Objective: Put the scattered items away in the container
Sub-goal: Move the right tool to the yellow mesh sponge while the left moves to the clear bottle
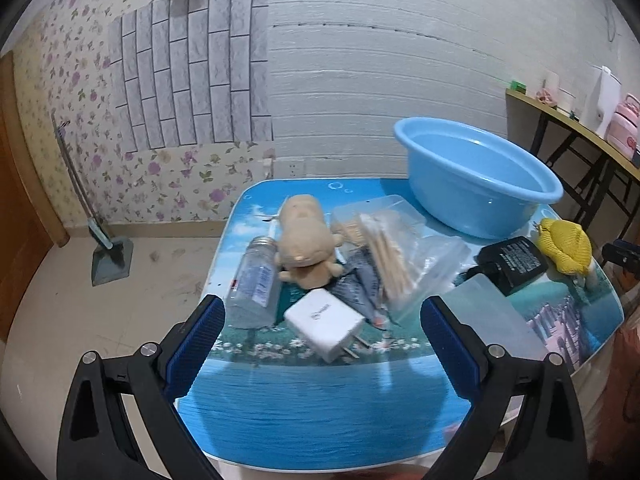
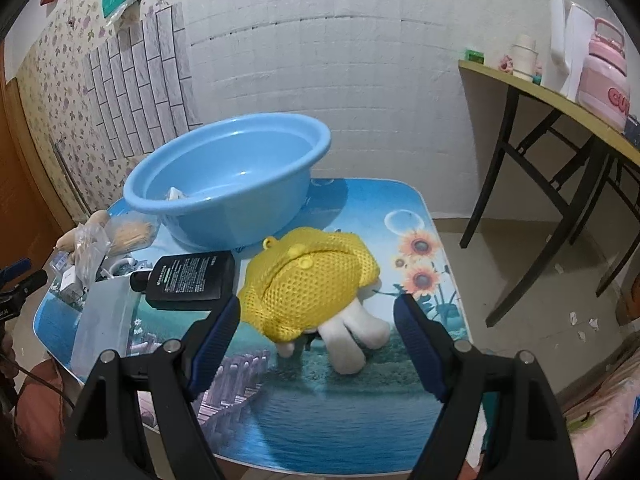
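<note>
Both claws hang wide and empty over the picture-printed bench point(image 1: 304, 412). The left claw point(image 1: 322, 320) frames a white charger point(image 1: 324, 326), with a clear bottle point(image 1: 254, 284), tan plush point(image 1: 306, 240) and bagged sticks point(image 1: 390, 256) beyond. The right claw point(image 2: 318, 314) frames a yellow mesh toy point(image 2: 310, 282), a black bottle point(image 2: 190, 280) beside it. Farthest, the blue basin point(image 2: 228, 184) stands upright on the bench.
</note>
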